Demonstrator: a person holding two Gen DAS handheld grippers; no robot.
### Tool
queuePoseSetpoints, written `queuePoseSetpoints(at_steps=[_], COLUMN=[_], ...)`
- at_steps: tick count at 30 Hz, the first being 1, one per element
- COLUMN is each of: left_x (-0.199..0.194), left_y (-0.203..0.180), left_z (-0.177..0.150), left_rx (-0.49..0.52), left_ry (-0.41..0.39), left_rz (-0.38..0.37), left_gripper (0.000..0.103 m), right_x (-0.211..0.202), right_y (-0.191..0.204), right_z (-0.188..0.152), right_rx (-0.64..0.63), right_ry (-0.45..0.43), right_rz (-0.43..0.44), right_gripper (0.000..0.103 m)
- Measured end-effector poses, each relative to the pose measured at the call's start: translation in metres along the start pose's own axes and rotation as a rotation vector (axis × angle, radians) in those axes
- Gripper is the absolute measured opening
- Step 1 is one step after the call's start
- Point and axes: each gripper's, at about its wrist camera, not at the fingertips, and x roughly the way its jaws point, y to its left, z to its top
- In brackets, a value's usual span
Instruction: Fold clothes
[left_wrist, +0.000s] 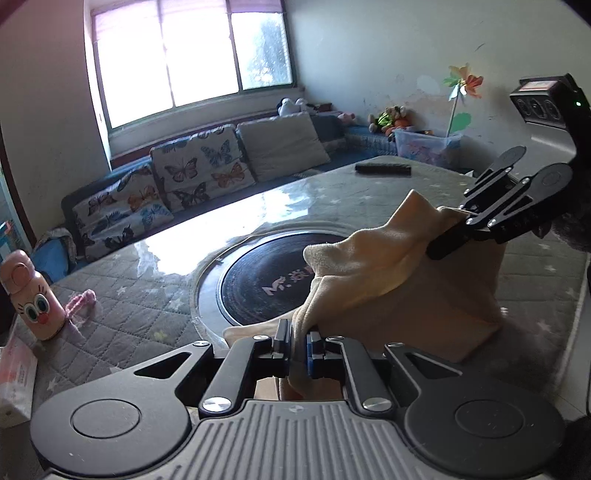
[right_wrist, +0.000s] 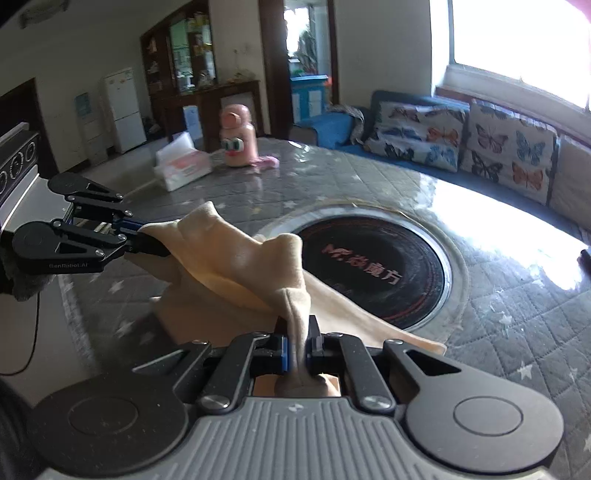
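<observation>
Mid-fold, as far as I can judge. The beige garment (left_wrist: 373, 258) is pinched at two points and lifted along that edge; the rest of it drapes down to the bench (left_wrist: 155, 306), partly over the near rim of the round black hotplate (left_wrist: 258, 280) set into the bench top. A flat layer of the same cloth lies on the bench under the raised part, on the near side of the hotplate, so at least some of it is laid out. Whether that layer is already a fold or just the trailing half, I can't tell. No finished, squared-off stack visible anywhere.

Left gripper (left_wrist: 297, 345): fingers clamped narrow on a bunched ridge of the garment, cloth passing between the pads. It sits low, near side of the hotplate.

Right gripper (right_wrist: 298, 343): same story, fingers closed tight on a fold of cloth. From the left wrist view it comes in from the right of the hotplate, held higher, angled down and inward.

The two grip points are well apart, with the edge sagging between them, not taut.

Pink bottle (right_wrist: 236, 142) and tissue pack (right_wrist: 183, 166) stand on the bench well beyond the hotplate, clear of the cloth.
</observation>
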Motion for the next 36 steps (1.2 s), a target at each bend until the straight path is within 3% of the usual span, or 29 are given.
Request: queuePoseSetpoints(at_steps=[5,8,10,12,14,15,24,27,31,36], left_x=[0.051,0.073,0.088,0.094,0.094,0.093,0.079,0.075,0.072,0.08], left_y=[0.016,0.022,0.026,0.03,0.032,0.033,0.037,0.035,0.026,0.014], left_z=[-0.001,-0.006,-0.009,-0.011,-0.011,-0.011,-0.001,0.005,0.015,0.024], left_rx=[-0.025,-0.041,-0.052,-0.06,-0.064,-0.067,-0.063,-0.061,-0.057,-0.054], left_ry=[0.071,0.105,0.128,0.139,0.141,0.142,0.133,0.125,0.104,0.103], left_rz=[0.028,0.054,0.071,0.084,0.092,0.097,0.15,0.151,0.113,0.052], left_gripper=[0.012,0.015,0.019,0.024,0.028,0.032,0.043,0.043,0.041,0.033], right_x=[0.044,0.072,0.078,0.075,0.072,0.07,0.028,0.022,0.041,0.074], right_y=[-0.03,-0.047,-0.054,-0.059,-0.064,-0.067,-0.073,-0.067,-0.061,-0.058], right_z=[0.007,0.0,-0.004,-0.008,-0.013,-0.015,-0.023,-0.02,-0.016,-0.008], right_rx=[0.075,0.145,0.173,0.192,0.21,0.219,0.254,0.234,0.248,0.259], right_ry=[0.05,0.067,0.063,0.044,0.024,0.014,-0.104,-0.139,-0.117,-0.078], right_rz=[-0.014,-0.033,-0.038,-0.047,-0.056,-0.061,-0.176,-0.158,-0.085,-0.062], right_gripper=[0.008,0.015,0.024,0.028,0.046,0.048,0.048,0.045,0.033,0.031])
